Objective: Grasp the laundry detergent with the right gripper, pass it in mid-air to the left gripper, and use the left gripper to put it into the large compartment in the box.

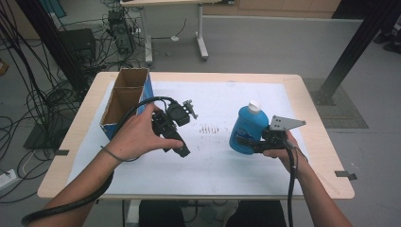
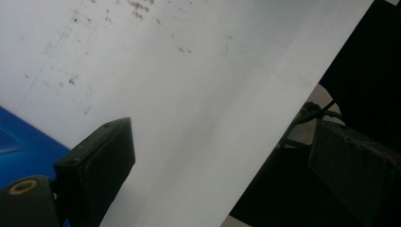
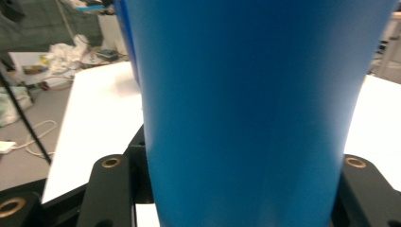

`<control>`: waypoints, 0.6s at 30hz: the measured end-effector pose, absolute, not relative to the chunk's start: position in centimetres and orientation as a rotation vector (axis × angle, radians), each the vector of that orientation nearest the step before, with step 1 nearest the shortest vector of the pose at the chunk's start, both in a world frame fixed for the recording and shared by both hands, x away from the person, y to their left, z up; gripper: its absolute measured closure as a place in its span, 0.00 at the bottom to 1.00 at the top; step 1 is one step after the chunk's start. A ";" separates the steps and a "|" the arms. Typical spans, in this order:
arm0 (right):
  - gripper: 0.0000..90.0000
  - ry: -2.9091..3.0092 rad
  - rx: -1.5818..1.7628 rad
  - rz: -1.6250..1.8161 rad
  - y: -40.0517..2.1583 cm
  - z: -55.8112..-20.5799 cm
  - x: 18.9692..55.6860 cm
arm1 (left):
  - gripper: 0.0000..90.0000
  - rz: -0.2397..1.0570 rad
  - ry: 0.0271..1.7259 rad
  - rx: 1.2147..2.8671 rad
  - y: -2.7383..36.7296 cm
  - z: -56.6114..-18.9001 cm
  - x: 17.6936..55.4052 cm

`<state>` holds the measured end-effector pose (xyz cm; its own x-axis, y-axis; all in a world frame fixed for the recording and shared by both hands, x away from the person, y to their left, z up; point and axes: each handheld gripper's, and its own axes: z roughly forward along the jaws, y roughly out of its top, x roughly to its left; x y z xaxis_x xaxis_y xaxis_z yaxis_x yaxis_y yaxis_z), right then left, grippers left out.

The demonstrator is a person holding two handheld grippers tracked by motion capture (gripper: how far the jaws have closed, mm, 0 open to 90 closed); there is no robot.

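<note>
At the left of the counter (image 1: pixel 198 177) stands an open cardboard box (image 1: pixel 124 97) with blue sides and two compartments, both empty as far as the high view shows. Just right of it the left gripper (image 1: pixel 182 152) lies low over the white sheet (image 1: pixel 213 161), its jaws spread wide with nothing between them; in the left gripper view they frame only bare sheet and a blue corner of the box.

Farther right, well apart from the box, the blue bottle (image 1: pixel 248 128) with its white cap (image 1: pixel 254 105) stands upright, leaning slightly. The right gripper (image 1: pixel 243 142) is clamped on its lower body from the right side, jaws level; the right gripper view has the bottle (image 3: pixel 250 118) pressed between both jaws (image 3: pixel 250 198).

The step in hand looks like carrying the bottle to the box. Because the grip sits low on a tall, smooth body, the bottle could tip at the top; lifting it straight and slowly, keeping it upright, then clearing the box rim before lowering it into a compartment would be wise. The left gripper could steady the box.
</note>
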<state>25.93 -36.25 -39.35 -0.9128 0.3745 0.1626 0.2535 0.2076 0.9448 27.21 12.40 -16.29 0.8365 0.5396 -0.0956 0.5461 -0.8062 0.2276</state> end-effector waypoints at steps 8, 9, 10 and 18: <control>0.47 2.439 0.492 1.867 -35.2 -38.9 27.2 | 0.09 -0.026 0.741 2.806 11.3 -15.8 26.9; 0.47 2.453 0.468 1.872 -35.0 -38.9 27.5 | 0.09 -0.025 0.729 2.810 11.2 -15.7 26.9; 0.47 2.471 0.446 1.875 -34.7 -38.7 27.7 | 0.09 -0.025 0.726 2.811 11.1 -15.6 26.9; 0.47 2.537 0.333 1.926 -33.4 -38.6 28.9 | 0.09 -0.021 0.680 2.836 10.4 -14.9 26.9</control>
<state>28.86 -33.42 -38.65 -0.9765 0.1281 0.1734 0.2015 0.2559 0.9455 26.87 10.44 -14.85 0.8925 0.4462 -0.0660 0.4494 -0.8673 0.2142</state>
